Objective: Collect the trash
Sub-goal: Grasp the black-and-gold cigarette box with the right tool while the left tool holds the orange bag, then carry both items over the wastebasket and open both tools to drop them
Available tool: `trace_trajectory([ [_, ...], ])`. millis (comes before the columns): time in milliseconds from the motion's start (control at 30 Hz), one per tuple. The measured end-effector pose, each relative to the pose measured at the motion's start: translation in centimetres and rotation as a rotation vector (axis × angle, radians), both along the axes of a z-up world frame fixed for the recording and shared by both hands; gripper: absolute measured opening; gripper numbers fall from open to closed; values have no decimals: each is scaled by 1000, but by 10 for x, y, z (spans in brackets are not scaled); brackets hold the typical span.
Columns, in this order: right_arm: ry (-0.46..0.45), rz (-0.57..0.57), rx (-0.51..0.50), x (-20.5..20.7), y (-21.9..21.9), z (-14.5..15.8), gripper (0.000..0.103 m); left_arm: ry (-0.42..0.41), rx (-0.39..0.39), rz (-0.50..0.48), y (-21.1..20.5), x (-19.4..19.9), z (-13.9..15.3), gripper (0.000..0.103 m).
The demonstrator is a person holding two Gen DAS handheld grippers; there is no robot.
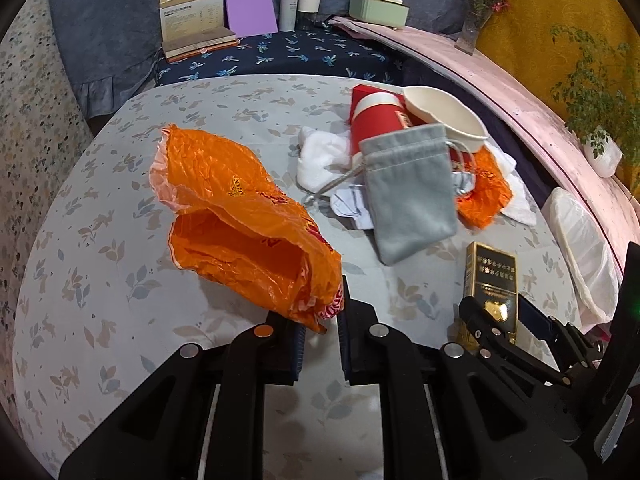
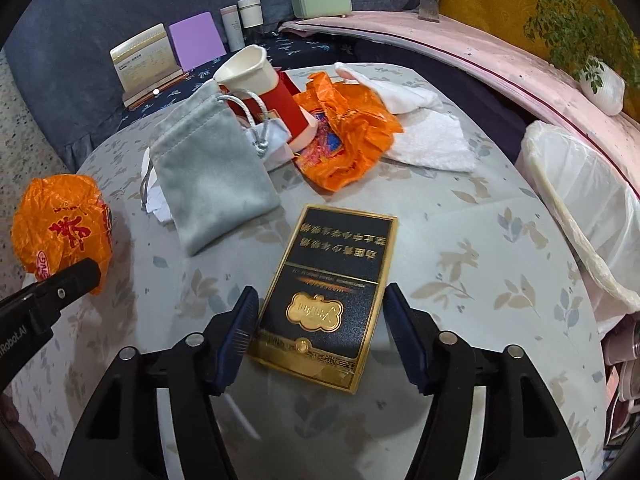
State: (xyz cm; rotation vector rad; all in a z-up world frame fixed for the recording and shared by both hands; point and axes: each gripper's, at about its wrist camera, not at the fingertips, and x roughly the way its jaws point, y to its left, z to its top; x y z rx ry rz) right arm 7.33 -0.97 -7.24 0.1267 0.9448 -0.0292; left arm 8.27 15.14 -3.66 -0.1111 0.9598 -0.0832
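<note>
My left gripper is shut on the rim of an orange plastic bag and holds it open above the table; the bag also shows at the left of the right wrist view. My right gripper is open, its fingers on either side of a black and gold cigarette box lying flat on the table, also seen in the left wrist view. Behind lie a grey drawstring pouch, a red and white paper cup, a crumpled orange wrapper, white tissue and paper scraps.
The round table has a floral cloth. A bin lined with white plastic stands at the right edge. A pink ledge with plants, a vase and a green box runs behind. Books and jars stand at the back.
</note>
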Motion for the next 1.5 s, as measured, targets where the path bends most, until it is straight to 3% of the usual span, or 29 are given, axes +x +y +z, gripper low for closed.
trace_trajectory([
  [200, -24, 6, 28, -22, -19, 10, 57, -24, 7, -36, -24, -16, 12, 13],
  [233, -28, 7, 27, -25, -23, 11, 30, -27, 9, -43, -28, -17, 14, 13],
  [333, -10, 1, 33, -29, -34, 10, 20, -40, 14, -69, -43, -26, 19, 13],
  [433, -3, -18, 54, -35, -46, 9, 21, -50, 18, -93, -57, -34, 23, 13],
  [500, -2, -27, 63, -38, -51, 11, 32, -53, 20, -102, -63, -38, 25, 13],
  [567, -15, -32, 78, -39, -52, 12, 56, -52, 18, -104, -66, -39, 25, 14],
  [667, -23, -19, 80, -37, -45, 13, 63, -50, 27, -108, -69, -40, 26, 14],
  [1000, 19, 14, 28, -19, -10, -4, 67, -50, 46, -75, -52, -42, 26, 14],
  [1100, 9, 20, -13, -22, -8, -5, 56, -40, 51, -75, -51, -42, 24, 14],
  [1500, -45, -21, 17, -47, -53, 17, 56, -59, 49, -145, -90, -43, 30, 14],
])
